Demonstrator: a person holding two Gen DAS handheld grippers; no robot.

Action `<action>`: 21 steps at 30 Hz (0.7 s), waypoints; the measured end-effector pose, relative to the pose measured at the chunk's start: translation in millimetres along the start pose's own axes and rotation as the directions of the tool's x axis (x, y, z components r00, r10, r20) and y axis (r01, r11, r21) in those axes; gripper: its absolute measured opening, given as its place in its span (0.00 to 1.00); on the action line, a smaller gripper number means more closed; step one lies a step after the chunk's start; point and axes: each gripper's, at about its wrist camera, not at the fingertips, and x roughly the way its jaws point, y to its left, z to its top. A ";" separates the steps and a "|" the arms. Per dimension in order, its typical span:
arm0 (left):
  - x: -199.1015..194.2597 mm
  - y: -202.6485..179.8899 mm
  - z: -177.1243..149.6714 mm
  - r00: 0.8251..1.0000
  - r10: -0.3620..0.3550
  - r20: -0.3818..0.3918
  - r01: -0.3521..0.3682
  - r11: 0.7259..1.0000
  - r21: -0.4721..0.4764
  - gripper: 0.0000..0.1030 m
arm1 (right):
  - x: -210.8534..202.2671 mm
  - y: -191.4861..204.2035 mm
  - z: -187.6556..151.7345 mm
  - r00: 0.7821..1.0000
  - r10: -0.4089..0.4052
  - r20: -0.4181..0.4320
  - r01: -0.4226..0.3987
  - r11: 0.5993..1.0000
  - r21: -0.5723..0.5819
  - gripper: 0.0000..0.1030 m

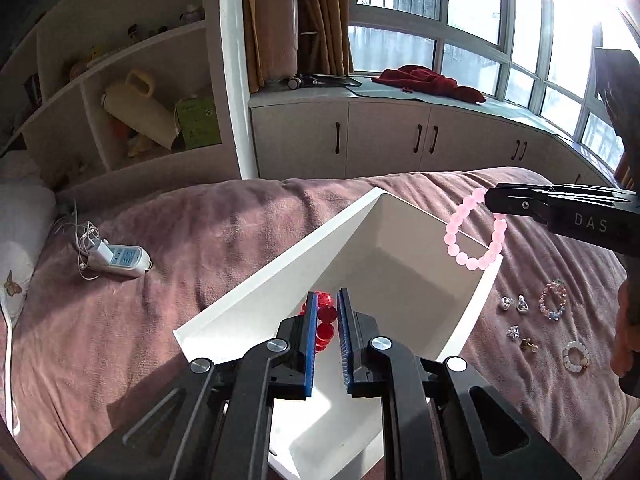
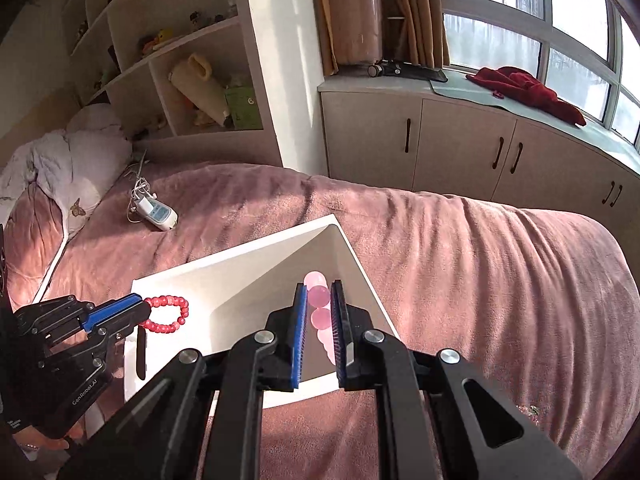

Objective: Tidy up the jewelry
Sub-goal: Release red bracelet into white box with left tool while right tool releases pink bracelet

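- Your left gripper (image 1: 328, 312) was held over the near corner of the white box (image 1: 280, 272), its fingers (image 1: 309, 344) clamped on the red bead bracelet (image 1: 326, 322); in the right wrist view that bracelet (image 2: 168, 314) hung as a loop off the fingertips, above the box's left rim.
- Your right gripper (image 2: 319, 312) had its fingers (image 2: 298, 340) closed on the pink bead bracelet (image 2: 320, 308). Seen from the left wrist, the bracelet (image 1: 476, 236) dangled in the air over the far right rim of the box.
- The box sat on the bed (image 1: 160, 320), which was covered by a mauve blanket (wrinkled, part in sun, part in shade).
- To the right of the box, loose on the blanket, you had left several pieces: two small silver charms (image 1: 514, 303), a multicoloured bead bracelet (image 1: 553, 301), a further silver piece (image 1: 513, 333), a gold-toned piece (image 1: 529, 344) and a white bead bracelet (image 1: 576, 356).
- A white power strip (image 1: 120, 258) with tangled cord lay well apart, on the left of the bed.
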 end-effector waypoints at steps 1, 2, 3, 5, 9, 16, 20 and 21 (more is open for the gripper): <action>5.9 4.8 -0.9 1.000 0.007 -0.016 -0.007 1.000 -0.008 0.15 | 11.4 2.1 2.0 1.000 0.004 -0.019 -0.004 1.000 0.008 0.12; 11.2 9.0 -2.3 1.000 0.012 -0.028 -0.013 1.000 -0.016 0.15 | 22.5 4.2 3.3 0.999 0.006 -0.038 -0.006 1.000 0.016 0.12; 16.7 13.1 -4.3 0.999 0.020 -0.039 -0.021 1.000 -0.022 0.15 | 34.2 6.0 3.3 0.998 0.004 -0.057 -0.002 1.000 0.022 0.12; 27.7 18.8 -8.0 0.997 0.026 -0.069 -0.028 0.999 -0.025 0.15 | 56.6 11.0 1.7 0.995 -0.014 -0.097 0.016 1.000 0.014 0.12; 45.6 20.9 -16.1 0.992 0.036 -0.117 -0.037 0.999 -0.009 0.15 | 94.2 17.4 -5.9 0.985 -0.053 -0.165 0.052 0.999 -0.011 0.12; 78.5 18.7 -33.3 0.969 0.097 -0.227 -0.093 0.995 0.029 0.19 | 129.5 25.3 -20.1 0.966 -0.073 -0.247 0.067 0.997 -0.032 0.13; 86.8 17.2 -36.9 0.958 0.112 -0.264 -0.110 0.994 0.024 0.40 | 134.5 30.7 -22.1 0.962 -0.088 -0.259 0.079 0.996 -0.044 0.26; 86.1 16.8 -37.1 0.959 0.112 -0.260 -0.110 0.994 0.021 0.40 | 133.8 31.3 -21.6 0.963 -0.090 -0.254 0.081 0.996 -0.046 0.31</action>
